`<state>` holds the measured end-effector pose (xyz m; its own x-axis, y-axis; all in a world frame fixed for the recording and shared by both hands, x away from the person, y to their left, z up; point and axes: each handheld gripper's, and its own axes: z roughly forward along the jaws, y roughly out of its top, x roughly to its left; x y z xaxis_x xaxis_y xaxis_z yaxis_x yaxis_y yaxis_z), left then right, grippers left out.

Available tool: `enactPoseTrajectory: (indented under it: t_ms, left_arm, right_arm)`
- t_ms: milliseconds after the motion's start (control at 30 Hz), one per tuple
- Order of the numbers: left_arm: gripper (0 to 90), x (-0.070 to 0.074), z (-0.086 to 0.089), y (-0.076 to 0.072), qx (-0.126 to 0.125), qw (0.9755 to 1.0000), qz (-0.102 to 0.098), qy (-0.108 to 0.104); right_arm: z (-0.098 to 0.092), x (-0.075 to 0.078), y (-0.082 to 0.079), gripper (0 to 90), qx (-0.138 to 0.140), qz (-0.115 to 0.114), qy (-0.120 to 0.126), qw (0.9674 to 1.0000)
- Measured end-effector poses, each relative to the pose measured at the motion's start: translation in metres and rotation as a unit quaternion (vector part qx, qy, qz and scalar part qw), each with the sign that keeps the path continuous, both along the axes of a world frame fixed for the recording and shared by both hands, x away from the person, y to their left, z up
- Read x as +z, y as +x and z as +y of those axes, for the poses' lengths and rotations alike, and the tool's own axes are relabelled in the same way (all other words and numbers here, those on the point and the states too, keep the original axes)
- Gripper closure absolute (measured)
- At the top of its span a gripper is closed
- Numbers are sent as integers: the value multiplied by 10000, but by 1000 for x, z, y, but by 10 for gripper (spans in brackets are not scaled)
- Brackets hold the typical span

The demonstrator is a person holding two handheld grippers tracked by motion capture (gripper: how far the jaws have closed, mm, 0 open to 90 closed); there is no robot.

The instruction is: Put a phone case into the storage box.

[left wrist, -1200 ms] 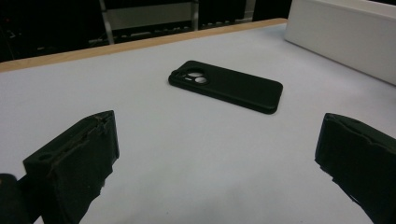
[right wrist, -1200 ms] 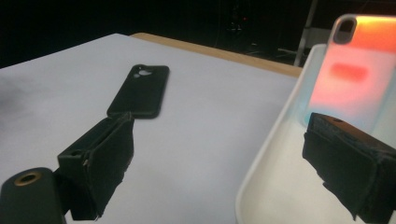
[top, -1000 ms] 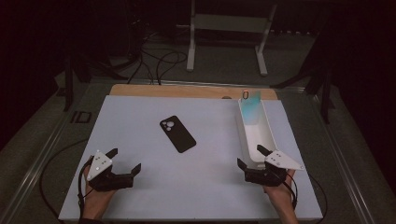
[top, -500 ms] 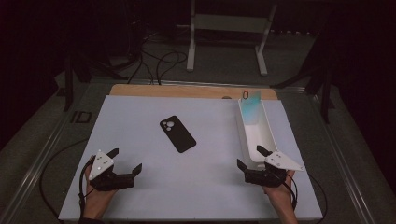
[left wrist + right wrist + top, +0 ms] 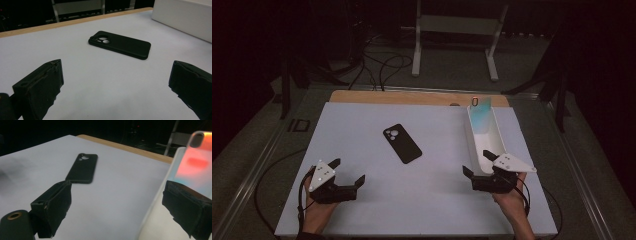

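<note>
A black phone (image 5: 402, 143) lies face down on the white table top (image 5: 362, 120), camera lenses toward the far left; it also lies ahead in the left gripper view (image 5: 120, 44) and the right gripper view (image 5: 82, 168). A long white tray (image 5: 484, 140) stands at the right, with a pale translucent phone case (image 5: 480, 114) leaning inside its far end, glowing pink in the right gripper view (image 5: 195, 162). My left gripper (image 5: 347, 172) rests open at the near left, nothing between its jaws. My right gripper (image 5: 477, 162) is open at the tray's near end.
A wooden strip (image 5: 412, 97) runs along the table's far edge. Beyond it stand a white metal frame (image 5: 457, 30) and loose cables (image 5: 382, 62) on the dark floor. A cable (image 5: 272, 175) loops off the table's left side.
</note>
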<state>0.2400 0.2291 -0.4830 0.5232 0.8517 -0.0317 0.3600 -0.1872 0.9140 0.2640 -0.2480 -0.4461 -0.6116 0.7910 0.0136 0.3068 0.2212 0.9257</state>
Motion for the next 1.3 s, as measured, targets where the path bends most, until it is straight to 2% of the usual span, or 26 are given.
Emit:
enactPoseTrajectory:
  t_ms: [33, 233, 433, 600, 767, 867, 1300]
  left_arm:
    - [0, 0, 1, 0, 16, 10000, -14, -42]
    - [0, 1, 0, -1, -6, 10000, -17, -9]
    - [1, 1, 1, -2, 10, 10000, -35, -33]
    - [0, 1, 1, -1, 0, 10000, -22, -5]
    - [1, 0, 1, -2, 6, 10000, -15, 3]
    - [1, 0, 1, -1, 5, 10000, -15, 9]
    - [0, 0, 1, -2, 6, 10000, -16, 0]
  right_arm:
    - [4, 6, 5, 89, 85, 45, -37, 9999]
    - [13, 22, 19, 84, 298, 202, -9, 9994]
    - [20, 32, 35, 80, 388, 381, -91, 9985]
    - [29, 38, 44, 79, 425, 498, -230, 9976]
    - [36, 42, 48, 79, 468, 519, -316, 9971]
    - [47, 48, 55, 80, 515, 558, -408, 9963]
    - [69, 52, 74, 79, 590, 755, -647, 9933]
